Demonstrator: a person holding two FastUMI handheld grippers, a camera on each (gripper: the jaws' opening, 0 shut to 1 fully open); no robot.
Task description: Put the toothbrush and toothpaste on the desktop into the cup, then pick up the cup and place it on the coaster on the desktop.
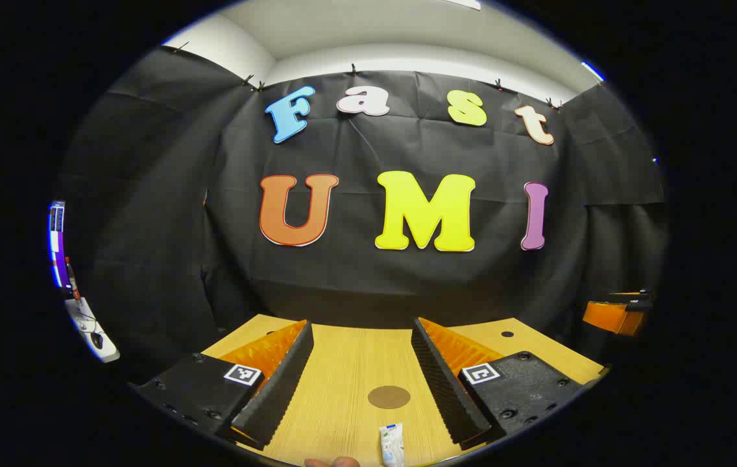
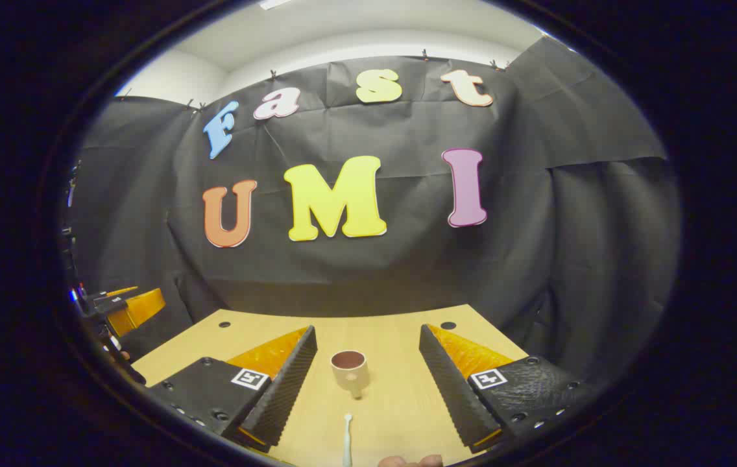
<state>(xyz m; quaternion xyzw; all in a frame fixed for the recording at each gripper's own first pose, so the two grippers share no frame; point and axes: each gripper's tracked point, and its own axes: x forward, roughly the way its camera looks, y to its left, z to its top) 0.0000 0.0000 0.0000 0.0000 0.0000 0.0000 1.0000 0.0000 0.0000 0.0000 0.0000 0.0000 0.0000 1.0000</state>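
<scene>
In the left gripper view, my left gripper (image 1: 361, 379) stands open above the wooden desktop (image 1: 342, 389). A round brown coaster (image 1: 388, 397) lies between its fingers, and a white toothpaste tube (image 1: 392, 445) lies nearer, at the bottom edge. In the right gripper view, my right gripper (image 2: 364, 383) is open too. A beige cup (image 2: 350, 370) with a dark inside stands upright between its fingers, farther off. A white toothbrush (image 2: 346, 441) lies on the desktop in front of the cup, pointing toward it. The other gripper (image 2: 123, 306) shows at the far left.
The desktop's far edge meets the black cloth wall. Small dark holes (image 2: 447, 325) sit near the back corners of the desktop. A fingertip (image 1: 333, 462) shows at the bottom edge of the left gripper view. The other gripper (image 1: 618, 312) hangs at the right there.
</scene>
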